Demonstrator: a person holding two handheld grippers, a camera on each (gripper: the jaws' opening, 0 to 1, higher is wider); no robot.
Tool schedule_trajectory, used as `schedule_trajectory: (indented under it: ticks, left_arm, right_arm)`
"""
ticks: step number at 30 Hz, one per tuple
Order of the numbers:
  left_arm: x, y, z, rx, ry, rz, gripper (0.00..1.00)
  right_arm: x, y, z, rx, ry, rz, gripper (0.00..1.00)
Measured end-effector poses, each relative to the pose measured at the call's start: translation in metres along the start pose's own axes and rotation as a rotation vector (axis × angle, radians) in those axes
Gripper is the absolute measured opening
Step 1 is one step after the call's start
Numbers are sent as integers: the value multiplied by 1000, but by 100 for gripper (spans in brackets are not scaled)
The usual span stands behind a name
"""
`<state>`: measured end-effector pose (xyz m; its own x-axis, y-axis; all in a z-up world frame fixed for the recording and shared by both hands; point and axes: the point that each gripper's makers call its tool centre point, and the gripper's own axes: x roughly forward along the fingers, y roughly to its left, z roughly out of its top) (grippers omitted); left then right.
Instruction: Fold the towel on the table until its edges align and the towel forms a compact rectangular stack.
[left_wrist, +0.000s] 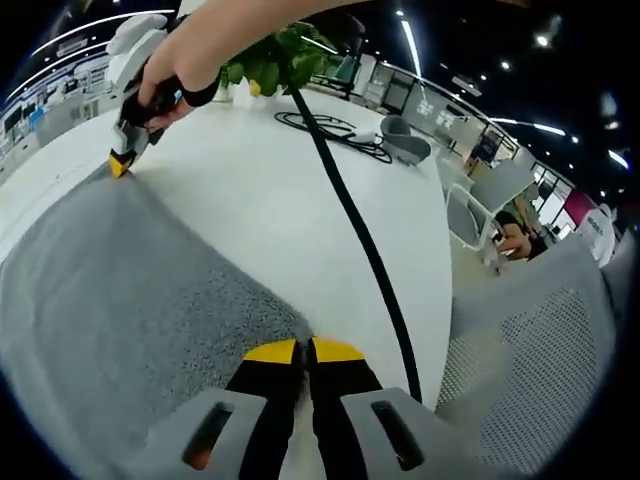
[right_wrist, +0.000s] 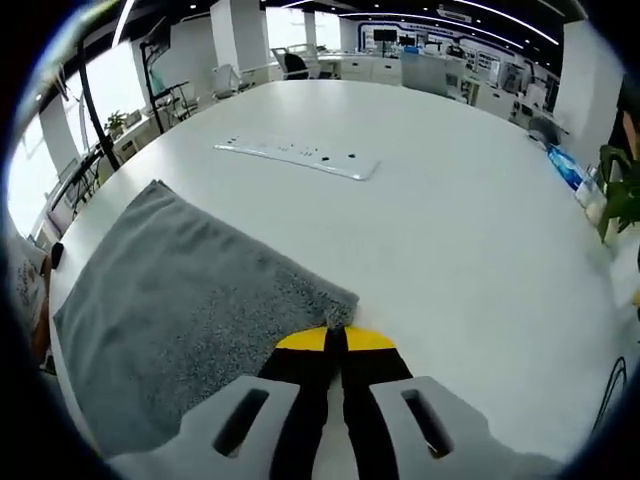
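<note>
A grey towel (left_wrist: 130, 300) lies flat on the white table (left_wrist: 260, 190). In the left gripper view, my left gripper (left_wrist: 303, 350) is shut, its yellow tips pinching the towel's near corner. At the top left, a hand holds my right gripper (left_wrist: 120, 165) with its tip down on the towel's far corner. In the right gripper view, the towel (right_wrist: 180, 300) spreads to the left, and my right gripper (right_wrist: 335, 340) is shut on the corner nearest it.
A black cable (left_wrist: 355, 230) crosses the table from a green plant (left_wrist: 275, 55) toward my left gripper. Mesh chairs (left_wrist: 540, 340) stand past the table's right edge. A white power strip (right_wrist: 300, 155) lies beyond the towel, and a blue packet (right_wrist: 565, 165) sits near a plant (right_wrist: 622, 190).
</note>
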<state>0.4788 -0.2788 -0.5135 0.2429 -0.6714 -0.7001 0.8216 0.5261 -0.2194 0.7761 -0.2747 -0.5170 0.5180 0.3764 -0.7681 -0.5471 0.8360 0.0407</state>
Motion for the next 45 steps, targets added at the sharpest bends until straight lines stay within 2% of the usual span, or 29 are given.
schedule_trajectory:
  ticks: [4,11,18,23,25,29,36,40,41,45]
  left_arm:
    - [2,0,1,10,0,1,4]
    - [1,-2,1,22,-19,54,5]
    - [0,-1,3,5,-42,44,6]
    - [0,-8,4,15,-47,56,20]
    - [-2,-10,4,11,-51,76,27]
    - [-6,-9,-2,7,-42,122,29]
    - [-15,-6,-6,10,-31,182,38]
    - [-23,-2,-3,-10,-47,234,56]
    - [-25,2,-3,-20,-49,266,60]
    - [-30,6,2,-2,-79,308,76]
  right_arm:
    - [-1,0,0,26,-12,0,1]
    - [2,-5,-1,42,-33,7,1]
    - [-3,-1,1,84,-35,16,2]
    - [-6,1,6,55,-35,12,6]
    - [-5,-1,6,71,-38,6,12]
    - [-15,2,8,83,-53,1,29]
    - [-26,7,14,77,-64,12,35]
    - [-35,6,13,81,-63,-1,39]
    - [-36,4,14,91,-62,-6,39]
    - [-37,6,16,84,-68,-1,39]
